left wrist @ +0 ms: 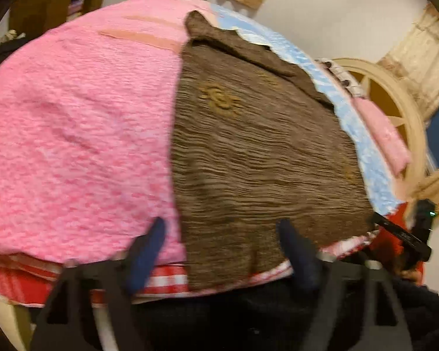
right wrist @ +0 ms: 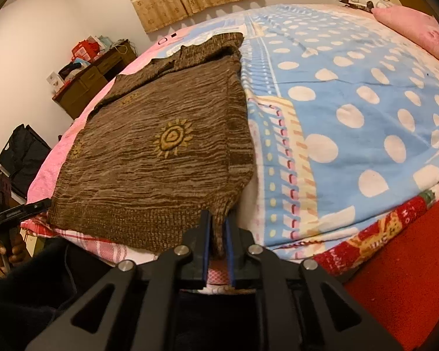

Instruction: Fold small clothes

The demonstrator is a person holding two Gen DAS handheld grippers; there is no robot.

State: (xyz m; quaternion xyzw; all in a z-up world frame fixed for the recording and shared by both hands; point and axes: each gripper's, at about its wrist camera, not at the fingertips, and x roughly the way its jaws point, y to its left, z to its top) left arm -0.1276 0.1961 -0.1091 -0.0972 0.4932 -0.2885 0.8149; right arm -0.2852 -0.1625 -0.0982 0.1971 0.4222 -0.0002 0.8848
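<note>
One pink pillow (right wrist: 418, 29) beyond sweater (right wrist: 149, 158).

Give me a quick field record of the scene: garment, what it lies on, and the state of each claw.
garment: brown knit sweater with a yellow sun motif, spread flat
surface: bed, half on a pink blanket, half on a blue polka-dot sheet
left claw: open, at the sweater's near hem, gripping nothing
right claw: shut on the sweater's near right corner
fold progress: one side looks turned in; blur in the left view limits detail
</note>
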